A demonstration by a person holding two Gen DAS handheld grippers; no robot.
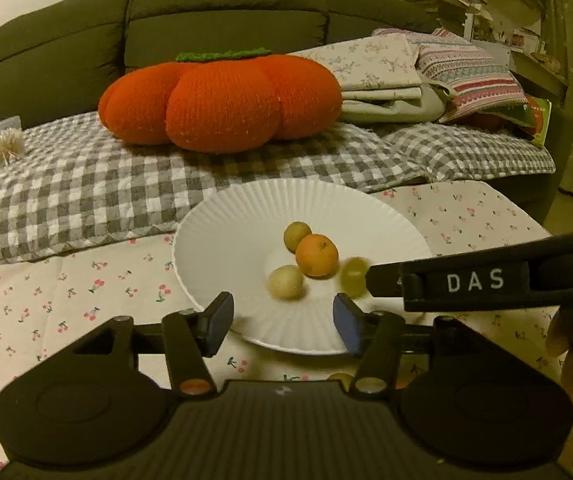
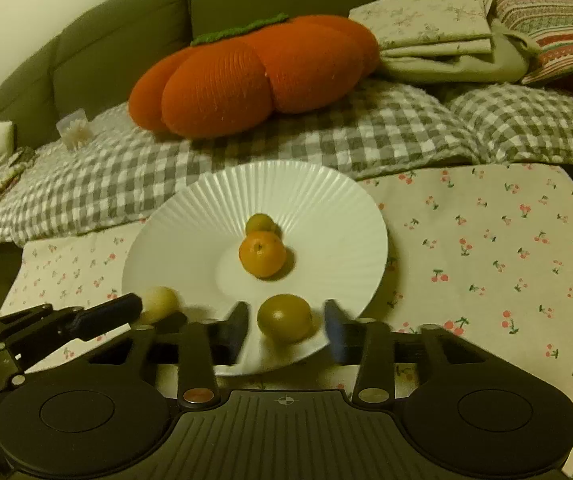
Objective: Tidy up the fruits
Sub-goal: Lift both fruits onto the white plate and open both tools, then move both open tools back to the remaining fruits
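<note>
Green fruit [image 1: 353, 277] and pale fruit [image 1: 286, 282] motion-blurred.

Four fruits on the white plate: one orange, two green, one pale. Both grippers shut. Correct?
Not quite: both grippers are open. The left wrist view shows the left gripper spread before the pale fruit; the right wrist view shows the right gripper open around a green fruit. The fruit count on the white plate stands.

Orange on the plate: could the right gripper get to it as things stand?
Probably yes, but not straight on. The right gripper is open, yet a green fruit sits between its fingers, directly in front of the orange on the white plate. Lifting over or around it looks feasible.
</note>
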